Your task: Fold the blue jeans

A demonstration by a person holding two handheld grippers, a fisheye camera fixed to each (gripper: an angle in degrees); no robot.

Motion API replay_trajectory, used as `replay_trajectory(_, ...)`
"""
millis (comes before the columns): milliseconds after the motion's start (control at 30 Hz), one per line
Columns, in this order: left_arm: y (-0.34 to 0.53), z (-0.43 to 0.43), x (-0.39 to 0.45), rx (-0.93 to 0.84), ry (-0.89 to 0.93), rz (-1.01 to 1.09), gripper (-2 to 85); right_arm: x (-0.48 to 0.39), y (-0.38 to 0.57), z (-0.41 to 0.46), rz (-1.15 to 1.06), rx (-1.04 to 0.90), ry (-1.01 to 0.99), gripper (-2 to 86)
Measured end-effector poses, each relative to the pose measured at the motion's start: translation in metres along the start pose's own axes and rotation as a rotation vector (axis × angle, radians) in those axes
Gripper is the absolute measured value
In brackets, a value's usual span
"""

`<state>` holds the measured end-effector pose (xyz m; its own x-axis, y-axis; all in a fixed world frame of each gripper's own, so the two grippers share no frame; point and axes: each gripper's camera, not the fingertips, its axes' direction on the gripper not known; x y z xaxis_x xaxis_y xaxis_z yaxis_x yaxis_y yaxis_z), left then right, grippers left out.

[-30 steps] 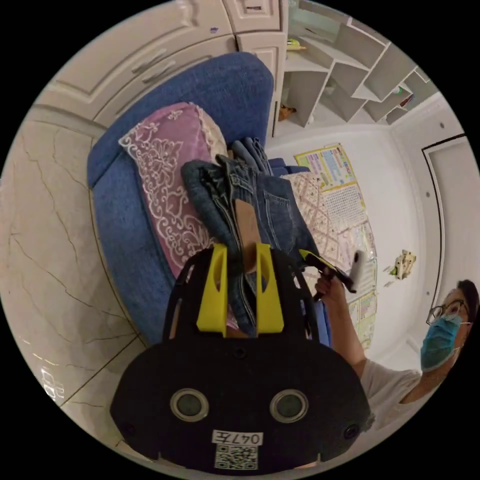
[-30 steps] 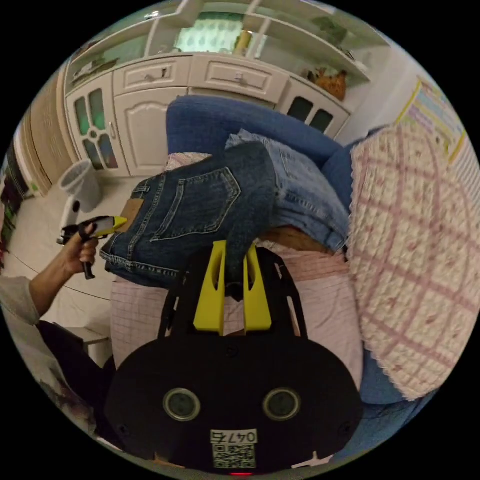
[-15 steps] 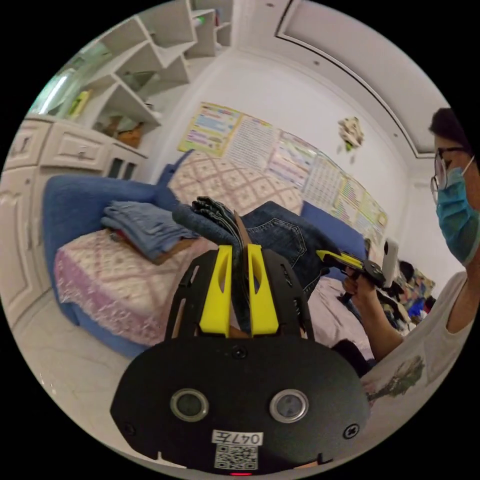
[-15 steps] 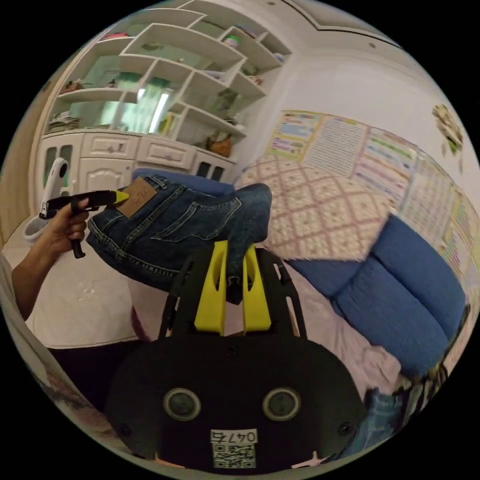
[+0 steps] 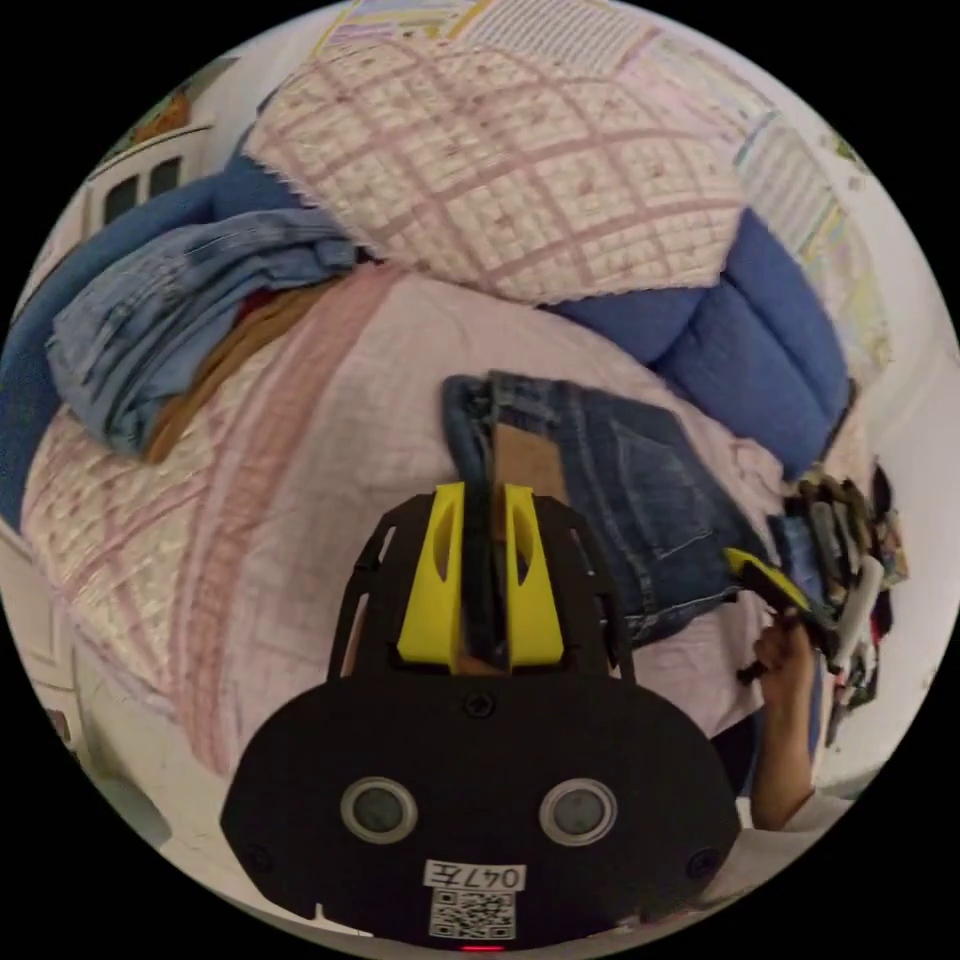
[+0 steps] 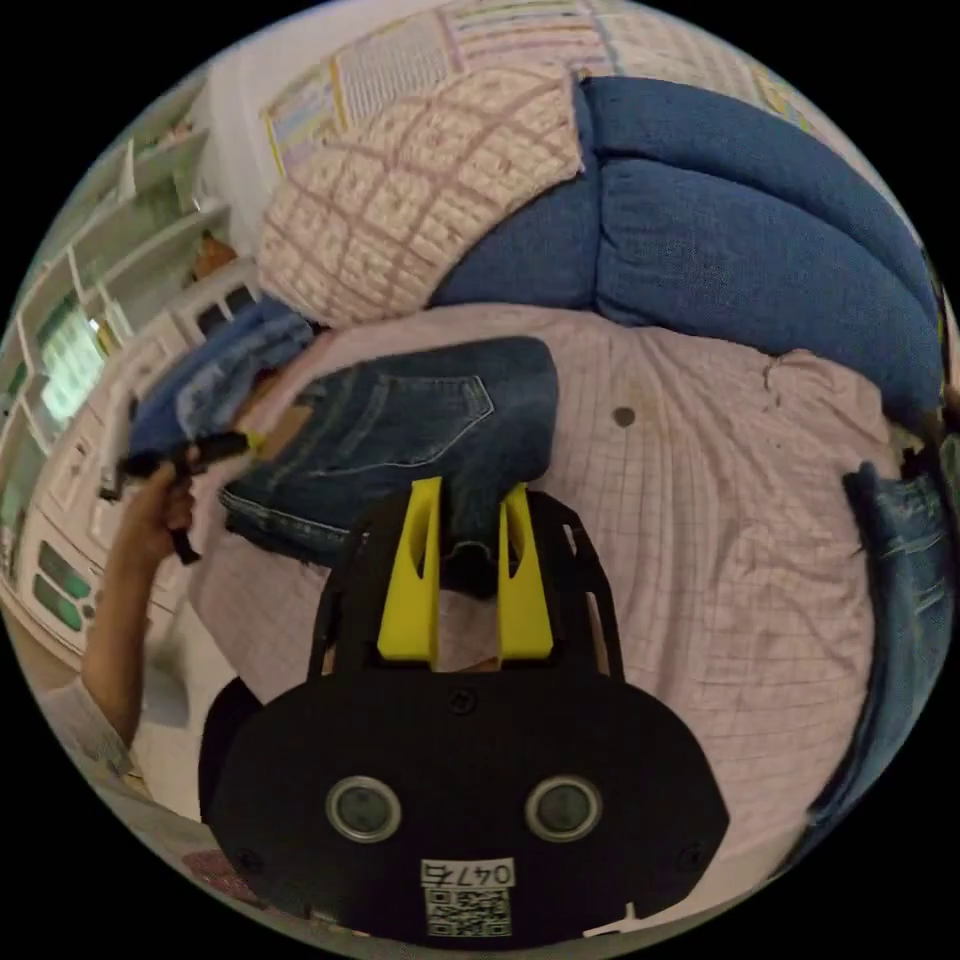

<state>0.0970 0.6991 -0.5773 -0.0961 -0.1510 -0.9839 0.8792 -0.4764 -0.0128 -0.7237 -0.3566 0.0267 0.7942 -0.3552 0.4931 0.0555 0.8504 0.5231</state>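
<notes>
The folded dark blue jeans (image 6: 420, 420) stretch between my two grippers, low over the pink checked sofa cover (image 6: 720, 500); whether they rest on it I cannot tell. My left gripper (image 5: 480, 495) is shut on the waistband beside the brown patch (image 5: 528, 462), with the back pocket (image 5: 640, 500) to its right. My right gripper (image 6: 468, 500) is shut on the folded end of the jeans. Across the jeans each view catches the other gripper: the right one (image 5: 770, 590) in a hand (image 5: 790, 650), the left one (image 6: 215, 445) in a hand (image 6: 150, 510).
A pile of lighter blue jeans (image 5: 170, 300) lies at one end of the seat. A pink checked cushion (image 5: 500, 170) leans on the blue back cushions (image 6: 750, 220). More denim (image 6: 910, 570) hangs at the seat's other end. White cabinets (image 6: 60, 470) stand beyond.
Both grippers have carried the folded jeans from up in the air by the lighter pile down to the pink cover in the middle of the seat. Both cameras have tipped downward.
</notes>
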Motion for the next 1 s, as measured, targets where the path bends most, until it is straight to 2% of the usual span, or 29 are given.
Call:
replay_trajectory(67, 0.031, -0.014, 0.022, 0.101, -0.133, 0.063, 4.2, 0.011, 0.016, -0.038, 0.006, 0.139, -0.032, 9.7)
replay_trajectory(133, 0.080, -0.034, 0.066, 0.215, -0.322, 0.190, 1.5, 0.013, 0.040, -0.083, -0.012, 0.302, 0.026, 8.6)
replay_trajectory(200, 0.124, -0.038, 0.105, 0.311, -0.447, 0.310, 0.0, 0.004, 0.054, -0.107, -0.082, 0.345, 0.103, 6.5)
replay_trajectory(267, 0.167, -0.025, 0.143, 0.376, -0.556, 0.431, -0.6, -0.012, 0.065, -0.115, -0.227, 0.308, 0.183, 3.3)
replay_trajectory(333, 0.211, 0.019, 0.189, 0.299, -0.681, 0.568, -0.8, -0.033, 0.076, -0.107, -0.397, 0.154, 0.314, 0.6)
replay_trajectory(400, 0.238, 0.055, 0.215, 0.231, -0.734, 0.601, -0.8, -0.043, 0.086, -0.097, -0.452, 0.087, 0.420, 0.0)
replay_trajectory(467, 0.262, 0.084, 0.235, 0.179, -0.684, 0.611, -0.8, -0.052, 0.100, -0.091, -0.493, 0.084, 0.532, -0.3)
replay_trajectory(533, 0.286, 0.111, 0.254, 0.123, -0.511, 0.632, -0.8, -0.061, 0.118, -0.085, -0.515, 0.117, 0.631, -0.5)
replay_trajectory(700, 0.319, 0.155, 0.274, 0.040, -0.271, 0.610, -0.5, -0.071, 0.133, -0.090, -0.605, 0.169, 0.642, -0.5)
replay_trajectory(833, 0.349, 0.202, 0.283, -0.073, -0.042, 0.558, -0.9, -0.069, 0.135, -0.078, -0.690, 0.082, 0.636, -0.5)
replay_trajectory(900, 0.362, 0.218, 0.289, -0.078, -0.034, 0.578, -0.9, -0.064, 0.132, -0.078, -0.668, 0.077, 0.643, -0.3)
replay_trajectory(1000, 0.384, 0.236, 0.303, -0.060, -0.102, 0.625, -1.0, -0.046, 0.127, -0.096, -0.579, 0.167, 0.568, 0.7)
